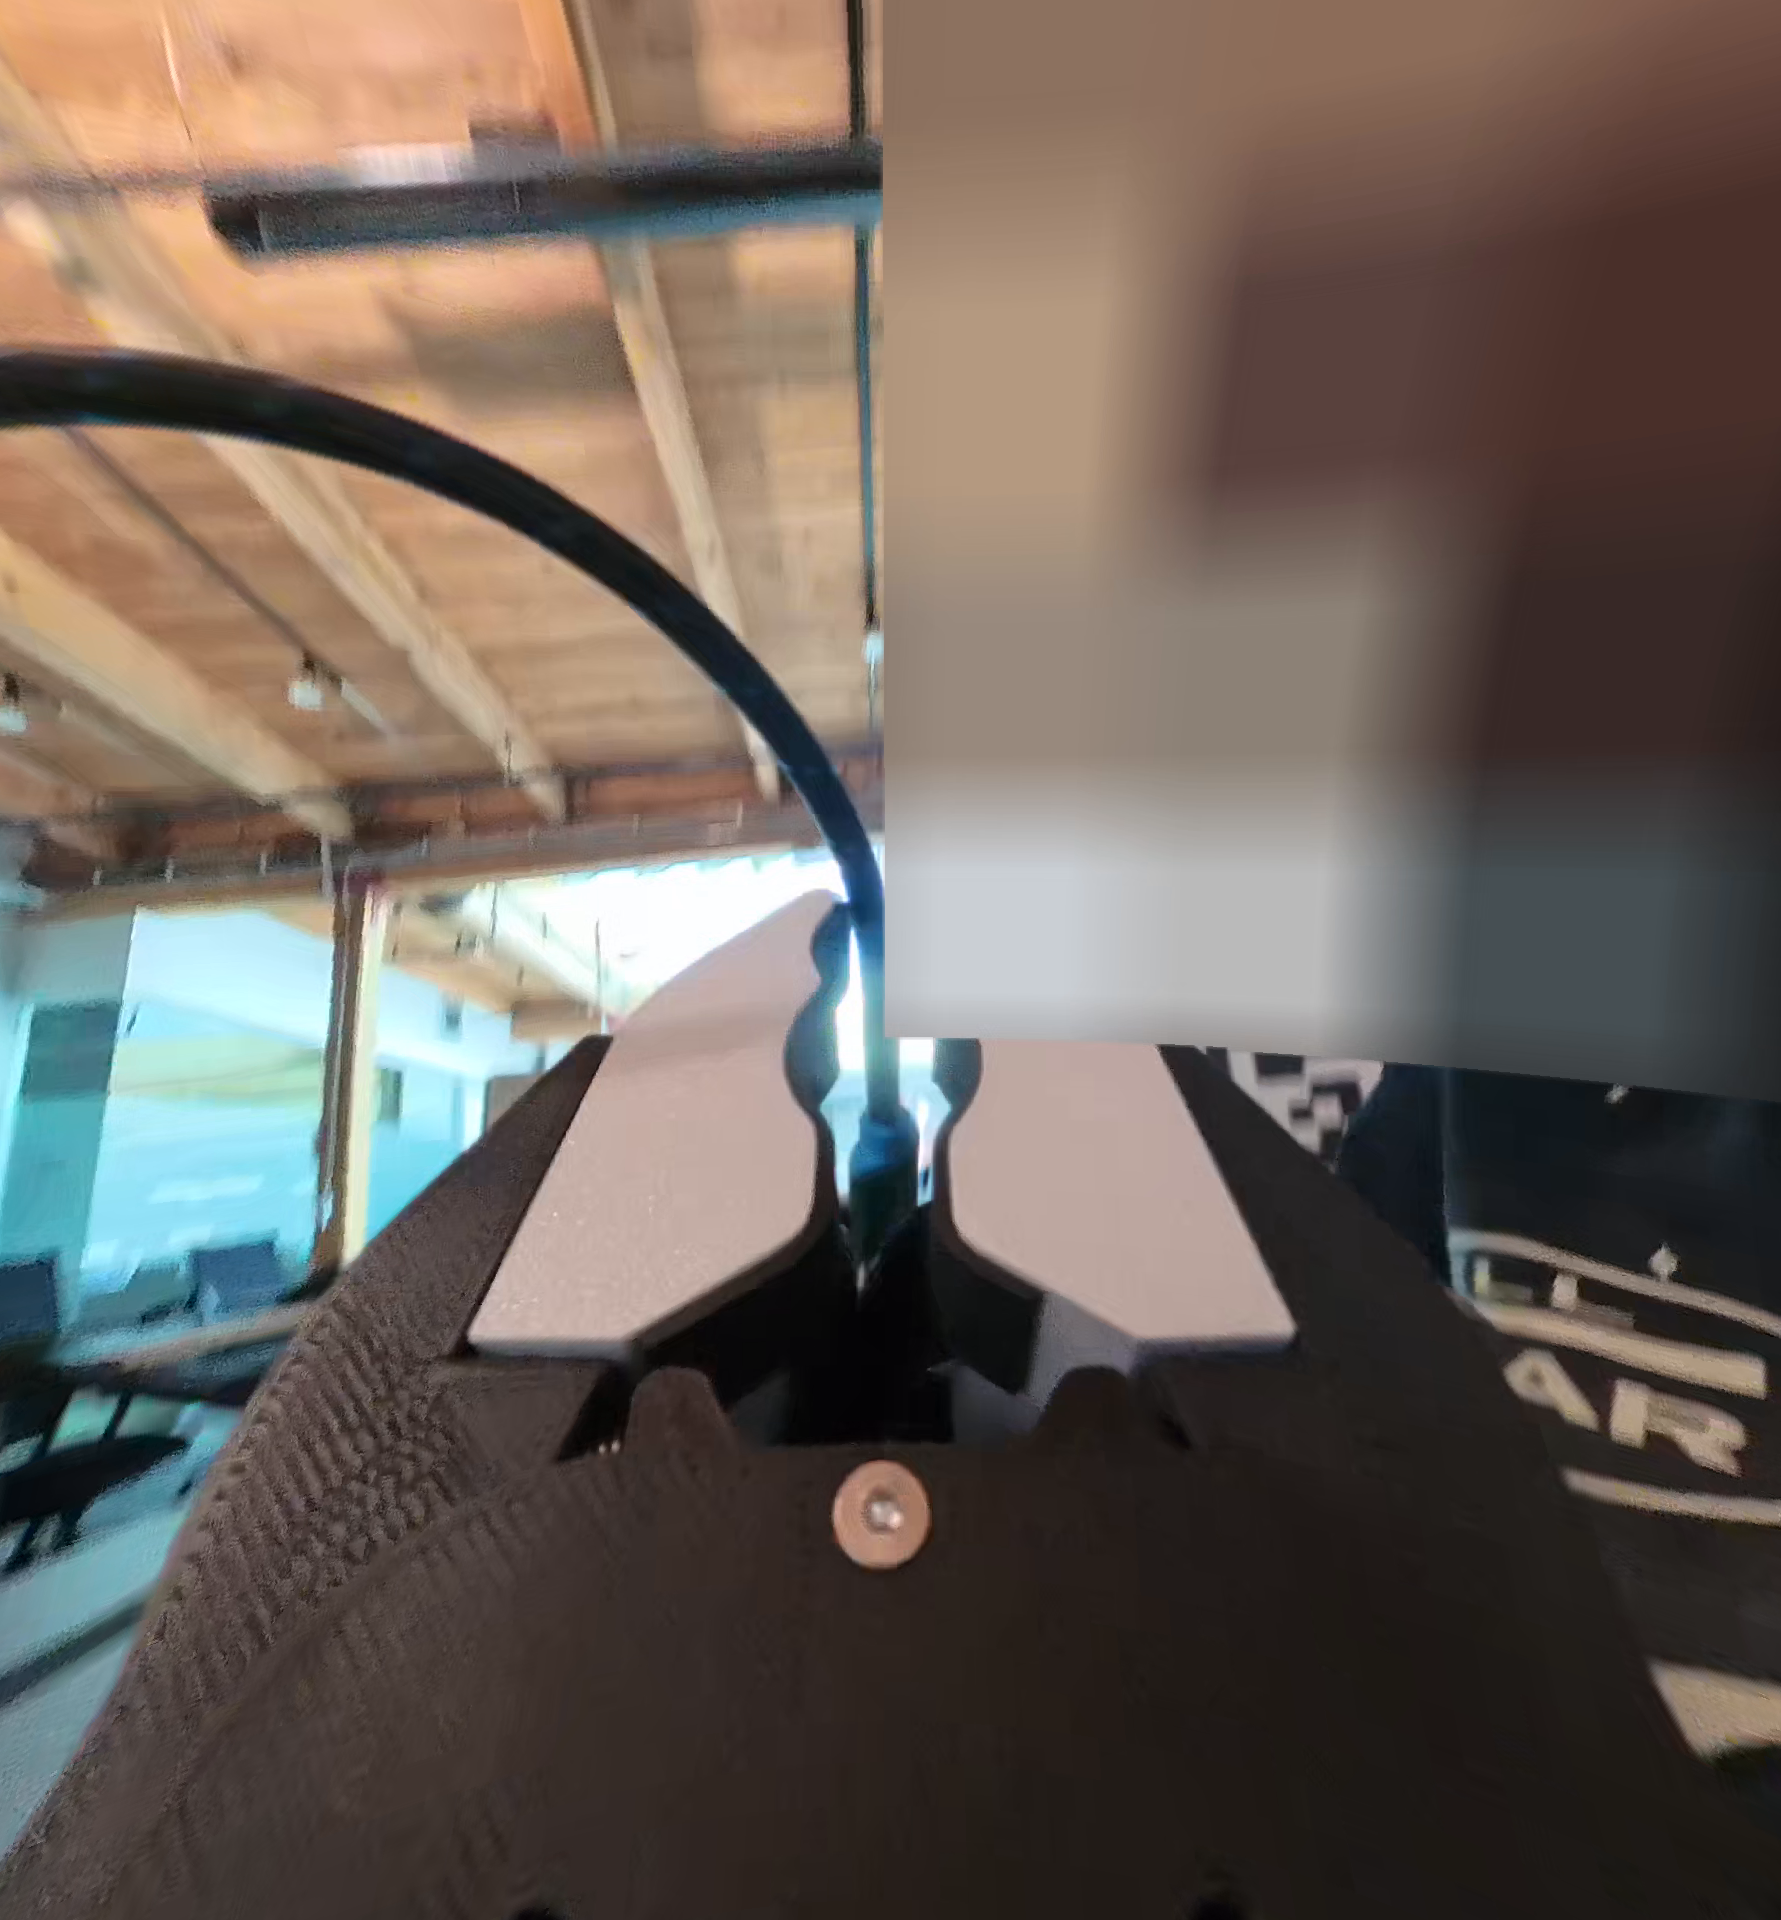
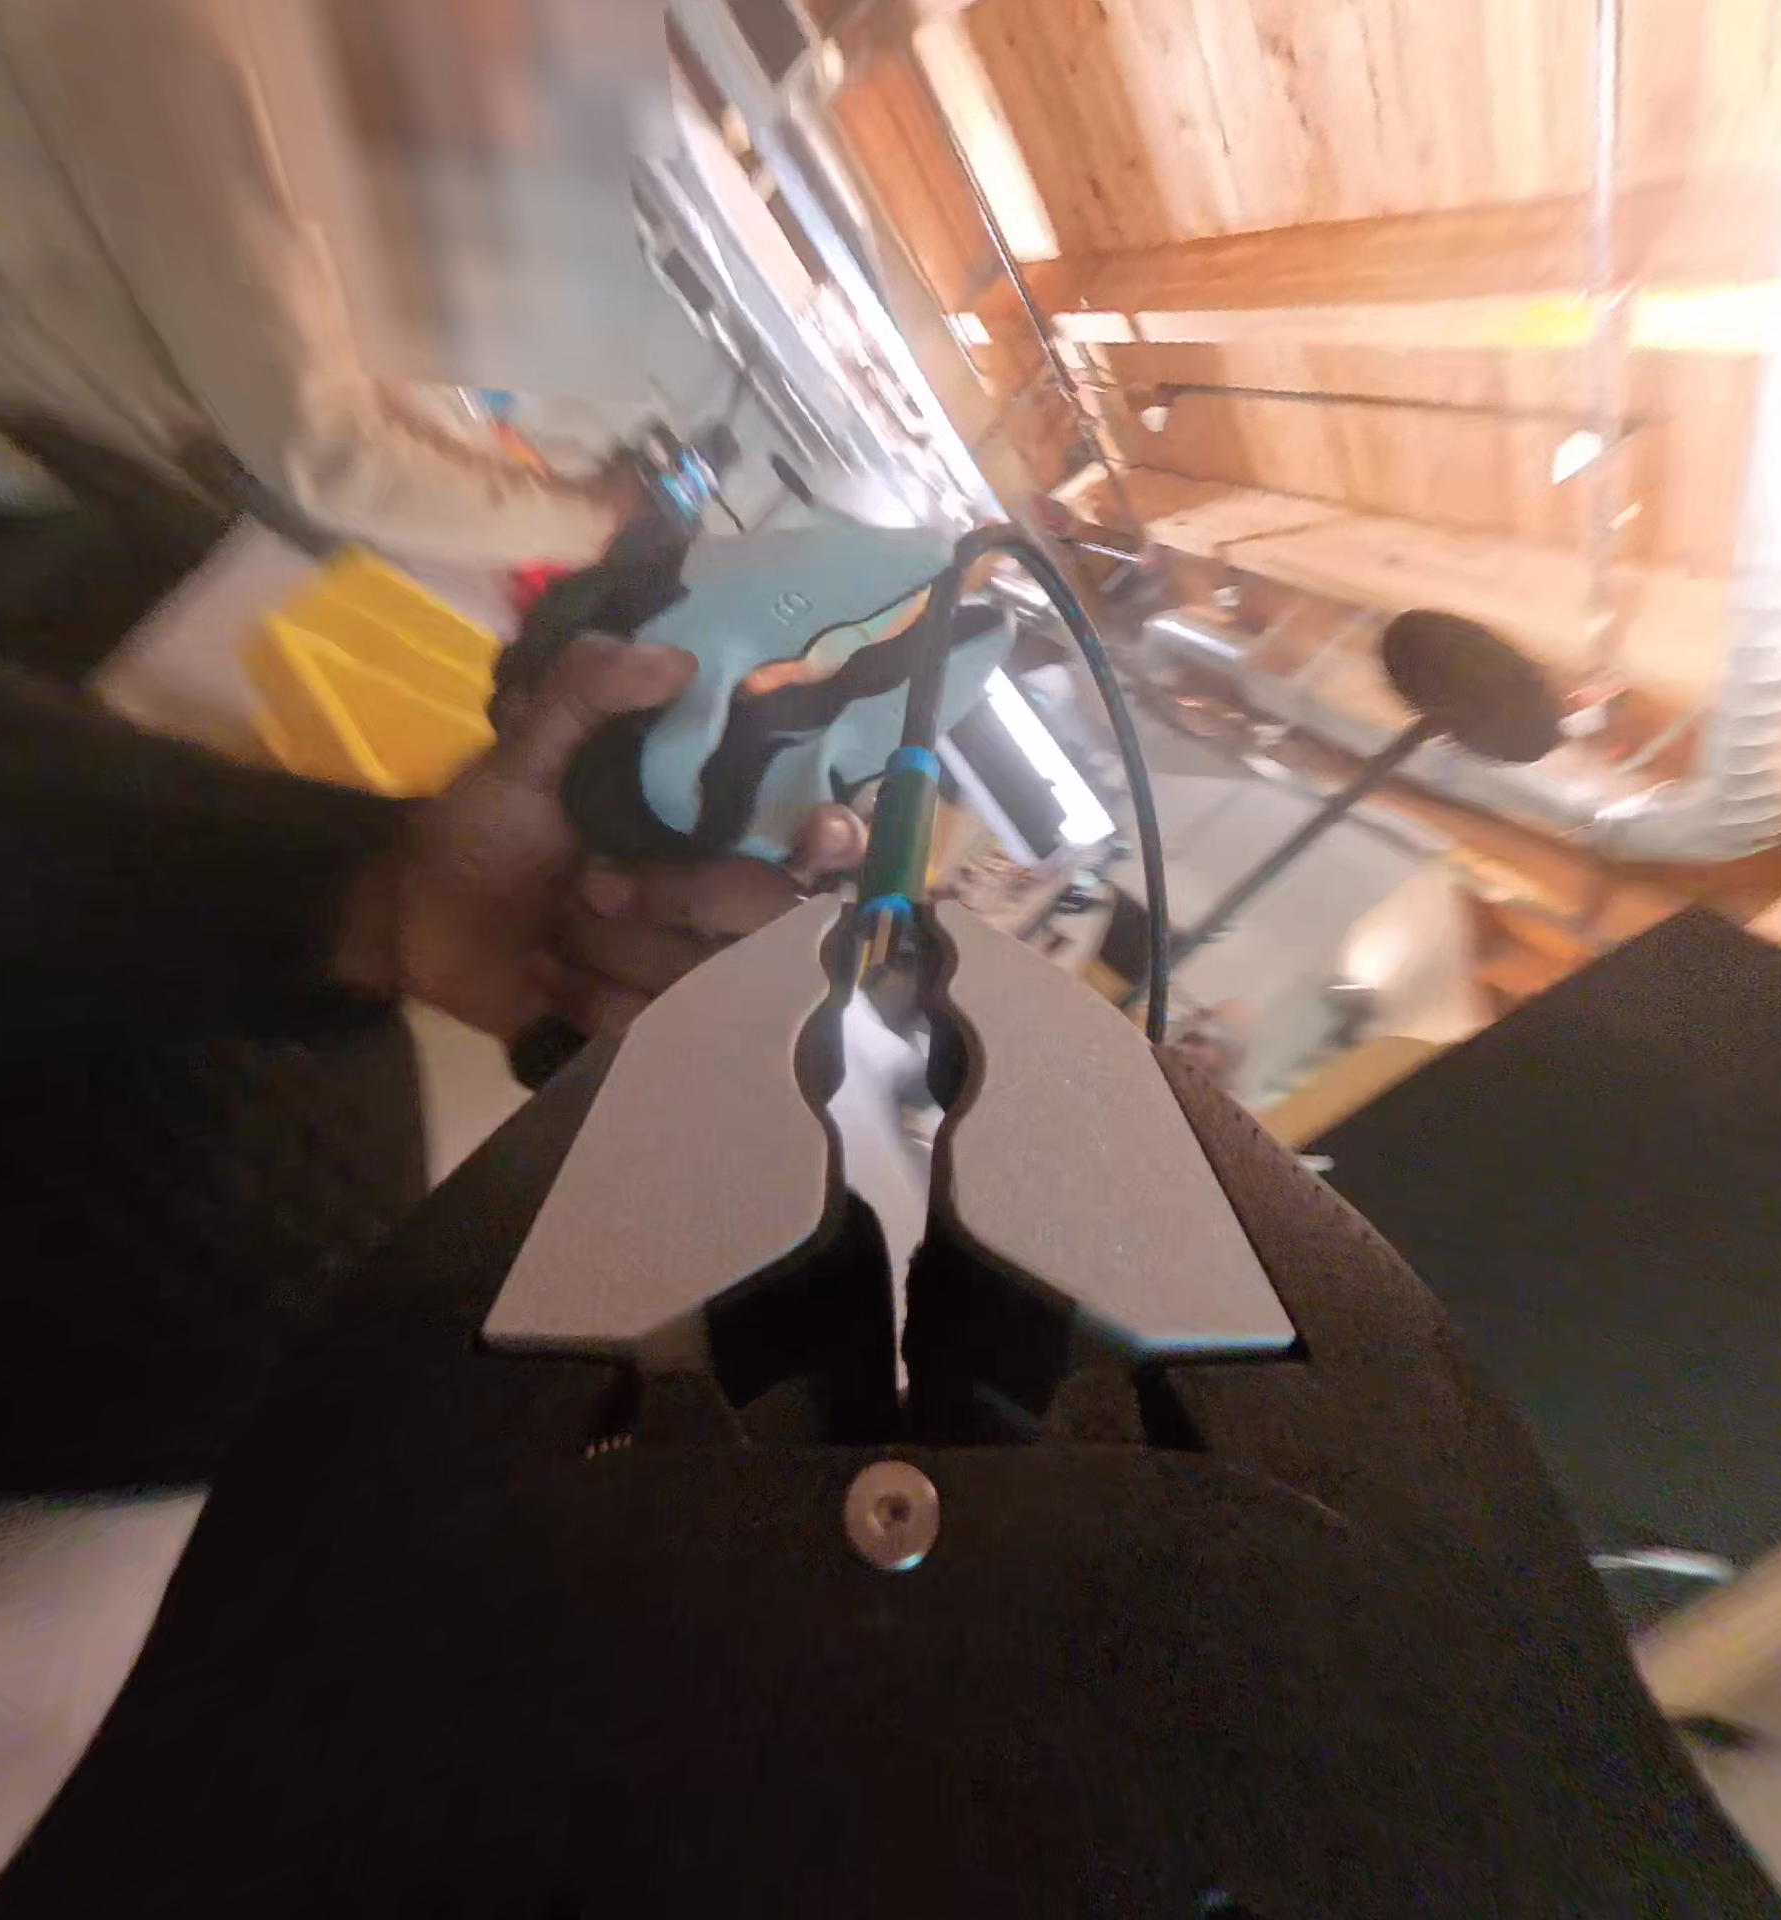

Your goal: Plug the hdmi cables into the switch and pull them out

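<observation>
Both views tilt up towards the ceiling and are blurred; the switch shows in neither. My left gripper (image 1: 868, 940) is shut on a black hdmi cable (image 1: 595, 551). The cable's plug end (image 1: 881, 1164) sits deep between the jaws, and the cable arcs up and off to the left. A blur patch hides the right fingertip. My right gripper (image 2: 886, 920) is shut at its tips on a plug with a green and blue body (image 2: 896, 821). Its thin black cable (image 2: 1125, 717) loops up and over to the right. The left gripper (image 2: 792, 665), light blue, shows just beyond it, held in a hand.
A person's hand (image 2: 512, 883) and dark sleeve fill the left of the right wrist view, beside a yellow part (image 2: 377, 686). A black surface (image 2: 1592, 1195) lies at the right, a round black object on a stand (image 2: 1468, 686) behind. Wooden beams (image 1: 346, 520) overhead.
</observation>
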### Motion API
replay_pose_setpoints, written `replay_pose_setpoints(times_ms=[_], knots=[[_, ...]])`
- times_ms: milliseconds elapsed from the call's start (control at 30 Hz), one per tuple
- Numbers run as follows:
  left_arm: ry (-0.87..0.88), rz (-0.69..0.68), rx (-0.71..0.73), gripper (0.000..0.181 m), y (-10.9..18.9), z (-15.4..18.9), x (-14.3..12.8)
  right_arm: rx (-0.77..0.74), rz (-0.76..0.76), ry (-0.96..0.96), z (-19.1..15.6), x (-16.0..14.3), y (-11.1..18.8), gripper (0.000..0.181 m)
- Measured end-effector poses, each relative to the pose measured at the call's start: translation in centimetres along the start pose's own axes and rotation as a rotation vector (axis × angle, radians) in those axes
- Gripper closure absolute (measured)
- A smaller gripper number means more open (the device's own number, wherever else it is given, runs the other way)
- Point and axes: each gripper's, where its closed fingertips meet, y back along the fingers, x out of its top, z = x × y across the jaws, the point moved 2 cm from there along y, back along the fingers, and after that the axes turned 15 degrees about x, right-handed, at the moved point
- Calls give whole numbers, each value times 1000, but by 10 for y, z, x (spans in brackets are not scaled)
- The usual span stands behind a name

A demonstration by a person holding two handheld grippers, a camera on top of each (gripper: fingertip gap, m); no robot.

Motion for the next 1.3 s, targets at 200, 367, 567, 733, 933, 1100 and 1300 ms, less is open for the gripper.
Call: replay_pose_setpoints(times_ms=[200, 367, 567, 733, 933, 1100, 1300], knots=[[-136, -495, 64, 145, 11, -15, -46, -106, -367, 601, -1, -16, 6, 170], [-89, -603, 59, 145, 21, -19, -53, -71, -382, 688, -7, -18, 5, 170], [-83, -750, -44, 149, 34, -6, -71, 36, -345, 699, -22, -21, 2, 170], [-97, -766, -5, 159, 36, -13, -76, 50, -361, 689, -22, -27, 2, 171], [-106, -772, 11, 159, 35, -15, -77, 35, -375, 704, -21, -27, 2, 171], [-90, -780, 16, 160, 36, -16, -77, 37, -371, 692, -19, -29, 3, 171], [-113, -760, 12, 161, 35, -17, -77, 16, -337, 616, -16, -28, 4, 170]])
